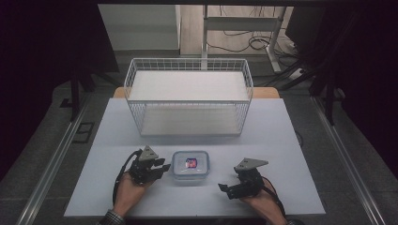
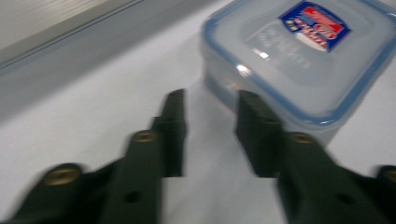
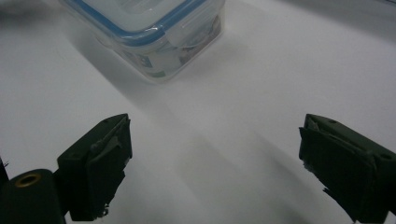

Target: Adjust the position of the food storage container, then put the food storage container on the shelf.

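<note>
- High view: a clear plastic container (image 1: pixel 190 166) with a blue-rimmed lid and a red and blue label sits on the white table (image 1: pixel 281 140), near the person's edge and between the two grippers.
- High view: a white wire basket (image 1: pixel 187 96) stands at the far side of the table, well apart from the container.
- High view: the left gripper (image 1: pixel 159 169) lies just beside the container's left side, held in the person's left hand (image 1: pixel 127 190).
- Left gripper view: the left gripper (image 2: pixel 210 109) has its jaws partly spread with bare table between them; one jaw tip is right at the container's (image 2: pixel 299 56) near corner, and blur hides whether it touches. Nothing is grasped.
- High view: the right gripper (image 1: pixel 224 190) rests to the right of the container, near it but apart, in the right hand (image 1: pixel 263 201).
- Right gripper view: the right gripper (image 3: pixel 215 140) has its jaws spread wide over bare table, released, with the container (image 3: pixel 154 37) ahead and clear of both.
</note>
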Tool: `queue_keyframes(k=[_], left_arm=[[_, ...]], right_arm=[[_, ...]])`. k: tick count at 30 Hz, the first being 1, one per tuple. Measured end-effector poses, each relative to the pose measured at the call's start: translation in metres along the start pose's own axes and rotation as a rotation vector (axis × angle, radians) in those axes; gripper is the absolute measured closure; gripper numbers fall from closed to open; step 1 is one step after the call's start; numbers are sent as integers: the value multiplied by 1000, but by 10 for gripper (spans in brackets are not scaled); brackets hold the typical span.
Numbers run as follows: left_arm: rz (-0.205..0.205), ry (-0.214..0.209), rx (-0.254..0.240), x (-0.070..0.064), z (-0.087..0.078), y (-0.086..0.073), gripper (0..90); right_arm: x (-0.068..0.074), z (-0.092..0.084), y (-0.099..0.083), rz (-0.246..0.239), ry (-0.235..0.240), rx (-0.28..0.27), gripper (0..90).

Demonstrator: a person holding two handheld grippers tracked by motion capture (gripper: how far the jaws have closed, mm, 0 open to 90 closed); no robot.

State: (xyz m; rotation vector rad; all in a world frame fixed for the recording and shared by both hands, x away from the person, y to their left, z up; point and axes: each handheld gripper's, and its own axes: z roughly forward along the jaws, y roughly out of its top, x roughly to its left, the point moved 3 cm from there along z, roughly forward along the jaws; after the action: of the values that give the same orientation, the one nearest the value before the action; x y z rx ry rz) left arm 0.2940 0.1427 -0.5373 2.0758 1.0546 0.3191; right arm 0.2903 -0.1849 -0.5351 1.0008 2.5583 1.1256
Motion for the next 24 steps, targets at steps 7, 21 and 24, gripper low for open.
queue_keyframes(k=[7,21,24], left_arm=[[-6,-47,-39,5,-5,-5,231],[-44,-162,-56,-2,2,10,25],[-52,-183,-44,-4,3,15,37]], right_arm=[[-1,1,5,18,37,-42,29],[4,17,44,52,67,-66,10],[4,23,53,57,80,-81,11]])
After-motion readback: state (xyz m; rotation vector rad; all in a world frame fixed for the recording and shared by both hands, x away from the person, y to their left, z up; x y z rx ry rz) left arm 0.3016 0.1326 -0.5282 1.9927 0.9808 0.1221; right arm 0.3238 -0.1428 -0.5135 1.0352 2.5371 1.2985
